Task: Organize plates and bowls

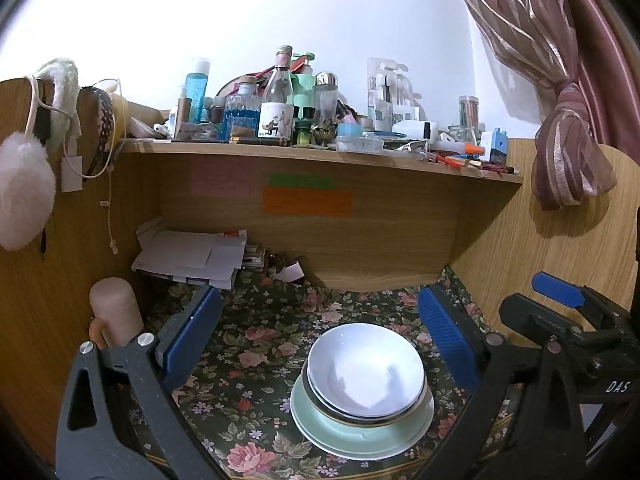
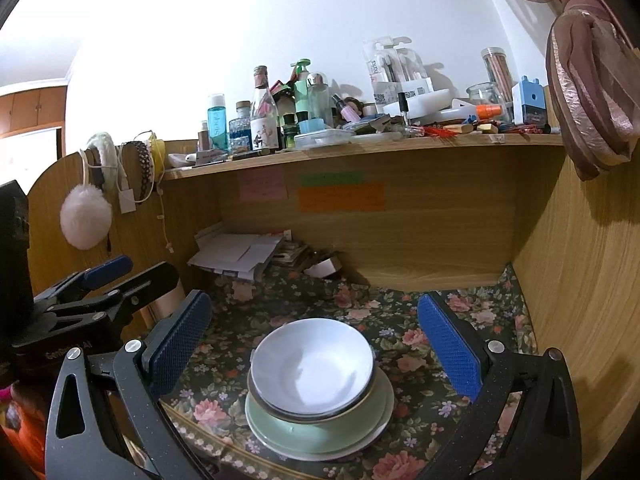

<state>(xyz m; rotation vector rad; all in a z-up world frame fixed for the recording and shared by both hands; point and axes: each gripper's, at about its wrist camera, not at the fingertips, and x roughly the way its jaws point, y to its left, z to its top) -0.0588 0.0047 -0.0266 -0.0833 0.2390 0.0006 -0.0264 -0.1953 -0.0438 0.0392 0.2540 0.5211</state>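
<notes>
Left gripper (image 1: 320, 344): black speckled frame arms with triangular cut-outs, silver round screws at the pivots, blue cross-hatched pads (image 1: 448, 340) on both fingers. Right gripper (image 2: 314, 350): same build, black frame, silver screws, textured blue pads (image 2: 450, 348). Seen from the left wrist, right of the stacked bowls (image 1: 366, 372), its black housing carries white lettering, possibly "DAS"; the rest is cut off.

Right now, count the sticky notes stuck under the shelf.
3: a pink note at left, a green note to its right, and an orange note directly below the green.
</notes>
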